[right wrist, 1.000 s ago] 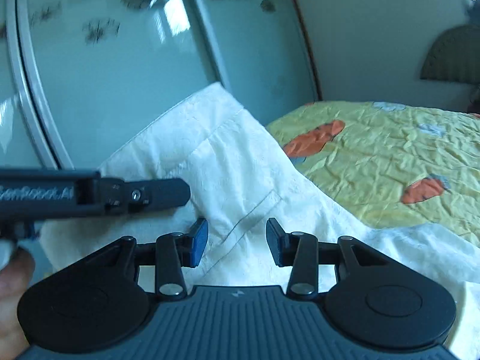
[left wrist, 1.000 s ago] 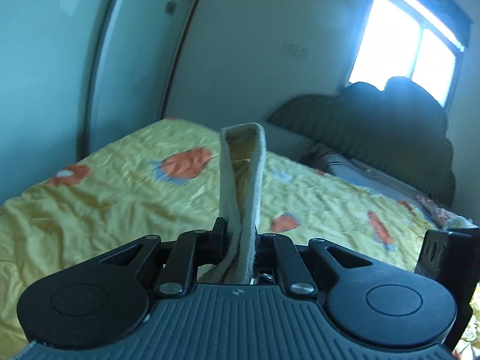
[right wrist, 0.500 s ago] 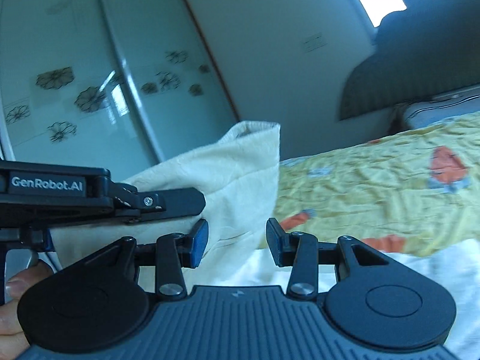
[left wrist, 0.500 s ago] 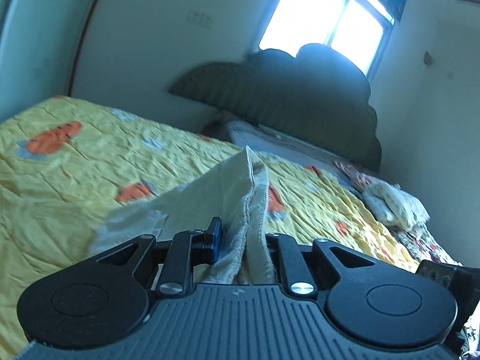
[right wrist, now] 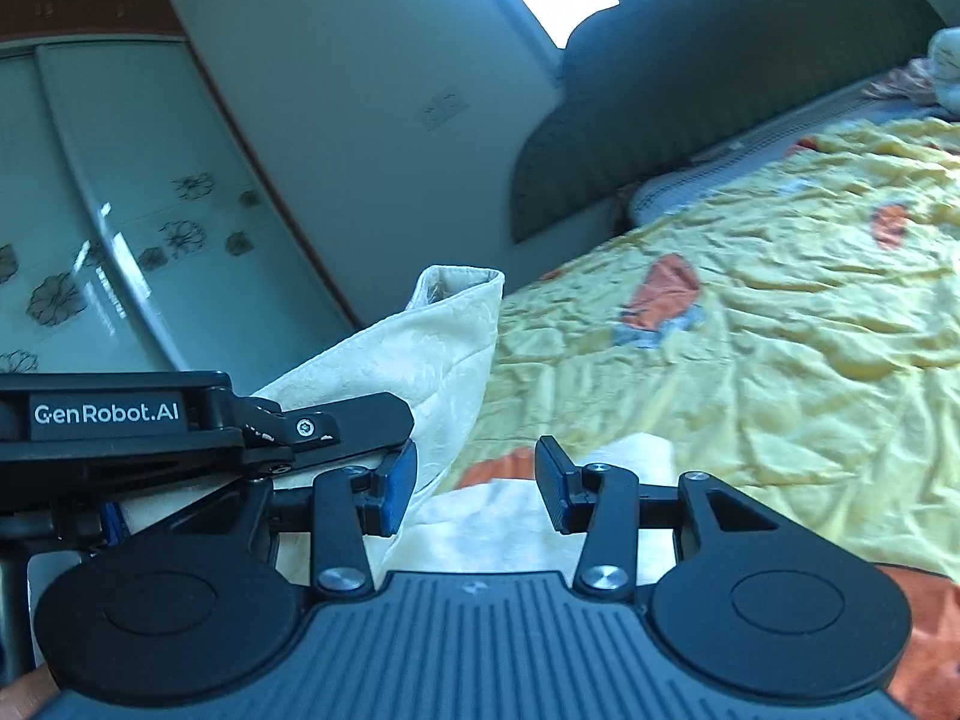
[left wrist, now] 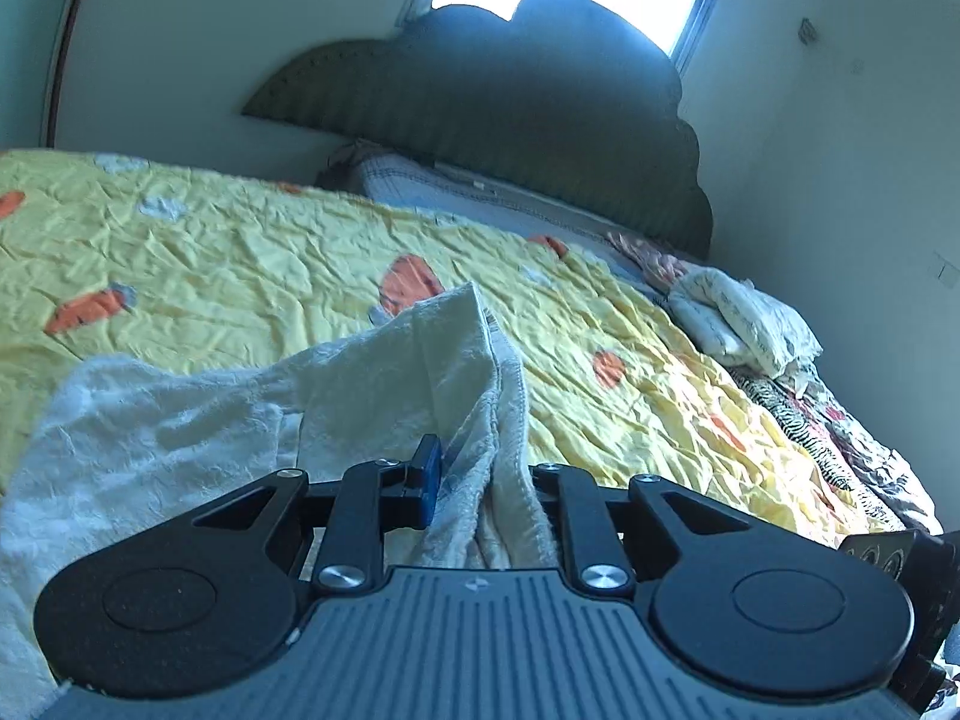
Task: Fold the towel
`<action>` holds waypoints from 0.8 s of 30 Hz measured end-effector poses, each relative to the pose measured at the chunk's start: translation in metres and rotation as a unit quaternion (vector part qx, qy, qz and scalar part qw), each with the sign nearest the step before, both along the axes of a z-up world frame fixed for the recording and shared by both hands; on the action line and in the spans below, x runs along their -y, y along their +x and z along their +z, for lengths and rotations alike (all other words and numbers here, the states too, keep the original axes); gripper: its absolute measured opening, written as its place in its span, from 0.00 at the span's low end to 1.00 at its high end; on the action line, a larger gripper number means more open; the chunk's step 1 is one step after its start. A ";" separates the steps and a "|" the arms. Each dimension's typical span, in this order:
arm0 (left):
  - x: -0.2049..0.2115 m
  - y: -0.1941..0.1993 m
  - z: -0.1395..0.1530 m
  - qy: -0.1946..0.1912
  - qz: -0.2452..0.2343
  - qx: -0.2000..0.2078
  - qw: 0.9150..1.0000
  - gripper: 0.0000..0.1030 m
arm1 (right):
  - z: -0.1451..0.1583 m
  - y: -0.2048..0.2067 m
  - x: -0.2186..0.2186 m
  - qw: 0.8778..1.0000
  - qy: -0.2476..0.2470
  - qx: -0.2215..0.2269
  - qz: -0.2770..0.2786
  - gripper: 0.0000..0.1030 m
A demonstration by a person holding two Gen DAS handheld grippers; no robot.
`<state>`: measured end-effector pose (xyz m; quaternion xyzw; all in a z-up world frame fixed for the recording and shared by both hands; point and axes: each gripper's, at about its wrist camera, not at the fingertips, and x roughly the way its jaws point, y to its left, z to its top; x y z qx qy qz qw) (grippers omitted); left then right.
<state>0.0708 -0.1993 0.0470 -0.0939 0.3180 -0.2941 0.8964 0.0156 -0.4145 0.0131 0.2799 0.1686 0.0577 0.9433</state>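
A cream towel [left wrist: 372,384] is bunched between the jaws of my left gripper [left wrist: 483,474], which is shut on it. The rest of the cloth spreads down and left over the bed. In the right wrist view the same towel [right wrist: 438,354] pokes up as a folded corner past the left gripper's fingers [right wrist: 360,420], which come in from the left. My right gripper [right wrist: 474,480] is open with nothing between its blue pads. More cream cloth lies just below and behind it.
The bed carries a crumpled yellow quilt [left wrist: 240,252] printed with orange carrots. A dark scalloped headboard [left wrist: 510,108] stands under a bright window. Loose clothes [left wrist: 738,324] are piled at the bed's right side. Glass wardrobe doors [right wrist: 120,240] rise on the left.
Both views have swung toward the headboard. The left gripper has come down with the towel, which now spreads over the quilt instead of standing up. Its jaws look a little further apart.
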 end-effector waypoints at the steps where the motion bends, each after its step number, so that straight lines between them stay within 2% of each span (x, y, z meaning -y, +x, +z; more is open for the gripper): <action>1: 0.005 0.001 -0.004 0.004 -0.003 -0.006 1.000 0.18 | -0.004 0.000 0.004 1.000 0.001 -0.010 -0.006 0.42; 6: 0.033 0.002 -0.027 0.034 -0.018 -0.008 0.999 0.18 | -0.021 -0.001 0.015 0.998 -0.014 -0.050 -0.039 0.42; 7: 0.039 0.003 -0.032 0.043 -0.024 -0.014 0.999 0.20 | -0.026 -0.002 0.019 0.997 -0.016 -0.059 -0.048 0.42; 9: 0.049 0.010 -0.044 0.053 -0.044 -0.036 0.997 0.34 | -0.035 -0.006 0.026 0.994 -0.022 -0.079 -0.067 0.43; 11: 0.054 0.014 -0.050 0.051 -0.052 -0.053 0.996 0.38 | -0.041 -0.016 0.032 0.991 -0.028 -0.093 -0.090 0.47; 13: 0.054 0.013 -0.048 0.055 -0.058 -0.049 0.996 0.40 | -0.042 -0.031 0.037 0.989 -0.035 -0.093 -0.112 0.52; 15: 0.048 0.011 -0.038 0.033 -0.079 -0.043 0.995 0.45 | -0.039 -0.044 0.043 0.986 -0.043 -0.091 -0.135 0.52; 17: 0.037 0.008 -0.020 0.007 -0.093 -0.028 0.995 0.51 | -0.032 -0.057 0.047 0.984 -0.038 -0.080 -0.157 0.54; 18: 0.029 0.006 -0.010 0.000 -0.092 -0.014 0.996 0.59 | -0.029 -0.063 0.048 0.984 -0.033 -0.073 -0.160 0.54; 20: 0.010 0.000 0.012 -0.006 -0.083 0.021 0.996 0.68 | -0.019 -0.074 0.046 0.988 -0.017 -0.046 -0.149 0.54; 22: -0.014 -0.006 0.025 -0.003 -0.078 0.057 0.995 0.71 | -0.008 -0.080 0.038 0.992 -0.005 -0.025 -0.124 0.54; 24: -0.042 -0.015 0.029 0.023 -0.061 0.094 0.993 0.75 | 0.000 -0.083 0.030 0.996 0.000 -0.010 -0.090 0.54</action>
